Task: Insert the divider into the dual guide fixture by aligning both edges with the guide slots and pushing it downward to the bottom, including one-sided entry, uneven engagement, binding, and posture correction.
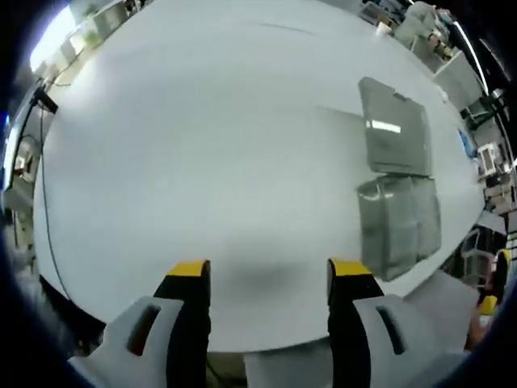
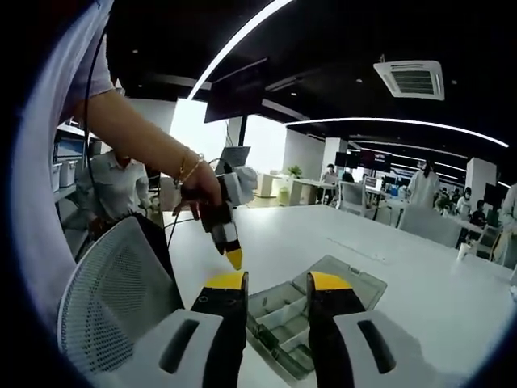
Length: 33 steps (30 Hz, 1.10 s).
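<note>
Across the left gripper view spreads a wide white table [image 1: 202,162], and everything else sits relative to it. On the table's far right part lies a clear plastic compartment box [image 1: 398,226] with its grey lid [image 1: 393,127] flipped open flat beyond it; the box is well apart from the left gripper [image 1: 269,279], whose yellow-tipped jaws stand spread over bare tabletop with nothing between them.

From the right gripper view, the same table [image 2: 420,275] runs off toward desks and seated people in an office. A mesh chair back [image 2: 113,299] stands at the table's near edge. The box [image 2: 283,319] rests on the table just beyond the right gripper [image 2: 276,283], partly behind its jaws, and upright partitions show inside its compartments. That gripper's jaws are apart and empty. Above the table's near edge a person's hand [image 2: 198,190] holds the left gripper [image 2: 233,257], tip pointed down toward the box, not touching it.
</note>
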Available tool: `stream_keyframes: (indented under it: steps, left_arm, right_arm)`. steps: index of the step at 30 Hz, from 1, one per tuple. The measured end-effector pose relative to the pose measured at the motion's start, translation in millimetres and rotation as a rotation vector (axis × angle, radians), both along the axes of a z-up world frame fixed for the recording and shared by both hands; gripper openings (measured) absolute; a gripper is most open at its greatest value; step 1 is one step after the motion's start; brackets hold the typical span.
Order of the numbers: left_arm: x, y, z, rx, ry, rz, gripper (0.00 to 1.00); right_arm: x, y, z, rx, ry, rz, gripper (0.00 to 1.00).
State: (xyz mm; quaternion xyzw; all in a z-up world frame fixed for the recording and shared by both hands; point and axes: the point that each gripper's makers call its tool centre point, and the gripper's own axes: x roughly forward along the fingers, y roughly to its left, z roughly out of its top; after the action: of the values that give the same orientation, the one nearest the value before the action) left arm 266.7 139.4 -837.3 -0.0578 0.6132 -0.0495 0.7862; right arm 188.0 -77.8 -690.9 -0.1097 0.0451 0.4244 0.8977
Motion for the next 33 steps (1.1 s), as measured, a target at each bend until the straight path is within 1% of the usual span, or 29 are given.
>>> stream_keyframes:
  steps: [5, 7, 9, 12, 17, 20, 24, 33]
  left_arm:
    - [2.7, 8.8, -13.0, 0.045, 0.065, 0.034, 0.56]
    - [-0.7, 12.5, -16.9, 0.067, 0.092, 0.046, 0.56]
    - [-0.2, 16.1, -20.8, 0.083, 0.105, 0.05, 0.56]
    - [-0.3, 14.1, -21.3, 0.088, 0.106, 0.055, 0.55]
    - [-0.3, 4.5, -24.9, 0.074, 0.115, 0.059, 0.54]
    - [0.3, 1.6, -26.0, 0.069, 0.108, 0.069, 0.54]
    - [-1.2, 1.4, -27.2, 0.08, 0.121, 0.07, 0.54]
    - [-2.1, 0.8, -31.3, 0.092, 0.117, 0.066, 0.5]
  right_arm:
    - [0.2, -2.1, 1.5, 0.01, -0.003, -0.002, 0.24]
    - [0.5, -2.8, 2.0, 0.013, -0.004, -0.005, 0.24]
    - [1.0, -3.8, 2.8, 0.018, -0.006, -0.009, 0.24]
    - [2.5, -5.9, 3.4, 0.023, -0.006, -0.019, 0.23]
    - [3.5, -6.9, 3.2, 0.031, 0.0, -0.025, 0.23]
    - [3.4, -6.7, 3.2, 0.032, 0.0, -0.023, 0.23]
    - [4.0, -7.1, 2.7, 0.03, 0.002, -0.027, 0.22]
    - [5.9, -9.6, 4.5, 0.042, 0.001, -0.037, 0.21]
